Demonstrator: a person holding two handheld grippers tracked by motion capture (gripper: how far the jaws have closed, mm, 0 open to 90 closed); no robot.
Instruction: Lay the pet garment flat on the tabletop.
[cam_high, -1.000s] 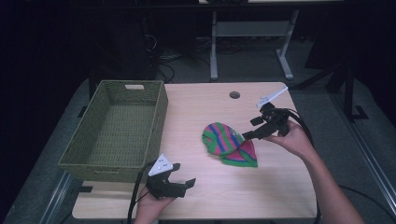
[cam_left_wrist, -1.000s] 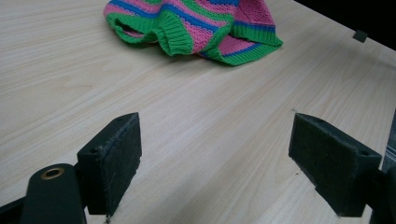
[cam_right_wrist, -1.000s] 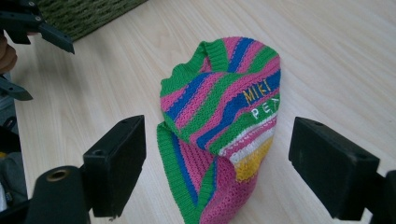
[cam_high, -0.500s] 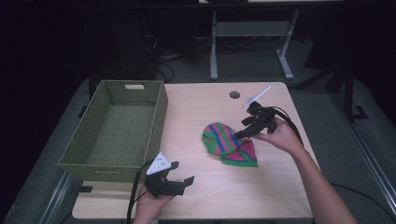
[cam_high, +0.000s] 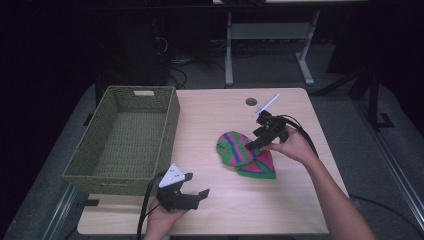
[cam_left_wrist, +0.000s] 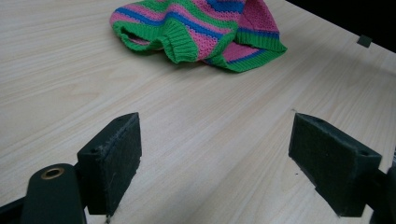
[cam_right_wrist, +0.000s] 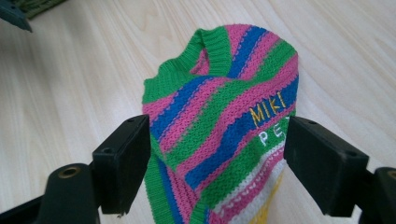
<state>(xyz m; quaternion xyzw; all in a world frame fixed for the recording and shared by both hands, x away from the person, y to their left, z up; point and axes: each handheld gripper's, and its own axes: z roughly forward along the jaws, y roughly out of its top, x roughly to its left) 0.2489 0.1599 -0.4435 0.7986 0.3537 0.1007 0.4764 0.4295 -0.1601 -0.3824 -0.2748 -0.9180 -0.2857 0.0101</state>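
Right gripper (cam_high: 256, 142) is over the sweater (cam_high: 245, 155), jaws wide and straddling the knit in the right gripper view, pads not pressing it. They've just been closing a little with the sweater (cam_right_wrist: 219, 121) between them. Sweater lies bunched on the counter (cam_high: 220, 110), right of the basket (cam_high: 125, 140) and well apart from it.

Left gripper (cam_high: 187, 197) sits at the near counter edge, jaws wide with nothing between them, sweater (cam_left_wrist: 201, 28) well ahead of it.

Risks as I see them:
- Jaws span only the middle of a loose heap. If I close here I may pinch just the top layer, and the rest trails or slides out on the lift.
- Coming in too low, the pads could catch the counter and push the knit ahead instead of gripping it.
- A one-handed grab leaves a long dangling tail; on the way to the basket it could snag the rim.
- The cable from the right gripper runs close by the sweater and could drag it.

Versus a second ago: the right gripper has moved in from the sweater's far right edge and dropped lower over it. Left gripper and basket haven't moved, and the sweater looks the same.
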